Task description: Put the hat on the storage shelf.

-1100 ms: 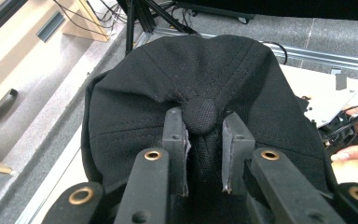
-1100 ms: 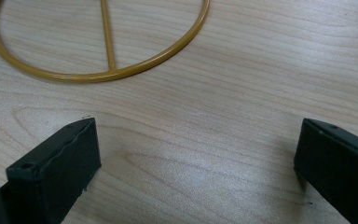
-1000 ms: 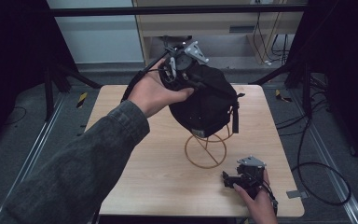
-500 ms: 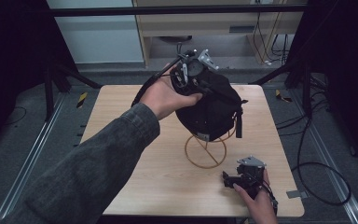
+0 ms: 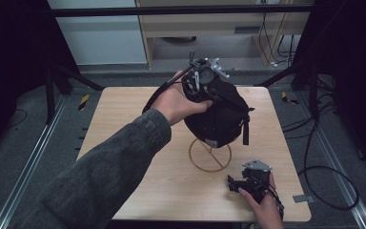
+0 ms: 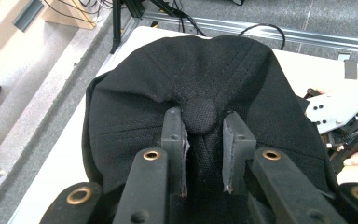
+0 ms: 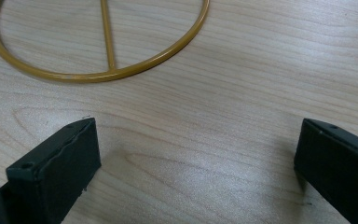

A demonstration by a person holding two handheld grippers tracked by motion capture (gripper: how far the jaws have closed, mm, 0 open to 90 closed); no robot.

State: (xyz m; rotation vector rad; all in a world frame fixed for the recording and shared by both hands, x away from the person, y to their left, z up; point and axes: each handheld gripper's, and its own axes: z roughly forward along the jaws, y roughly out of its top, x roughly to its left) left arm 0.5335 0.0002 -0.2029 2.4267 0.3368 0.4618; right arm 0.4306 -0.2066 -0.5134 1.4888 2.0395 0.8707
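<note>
A black cap (image 5: 221, 117) hangs over a gold wire stand (image 5: 210, 157) in the middle of the table; the stand's upper part is hidden by the cap. My left gripper (image 5: 208, 93) comes down on the cap's crown. In the left gripper view its jaws (image 6: 201, 122) are shut on the cap's (image 6: 135, 98) fabric, pinching the top button (image 6: 200, 115). My right gripper (image 5: 234, 183) rests low near the table's front right, jaws wide open (image 7: 198, 149) over bare wood, with the stand's base ring (image 7: 93, 74) just ahead of it.
The light wooden table (image 5: 124, 114) has free room to the left of the stand. Metal rails run along both sides on the floor. Cables lie on the floor at the right (image 5: 324, 176). A wooden shelf unit (image 5: 209, 24) stands behind the table.
My left hand has carried the cap a little to the right and down, closer over the wire stand. The right gripper has stayed where it was.
</note>
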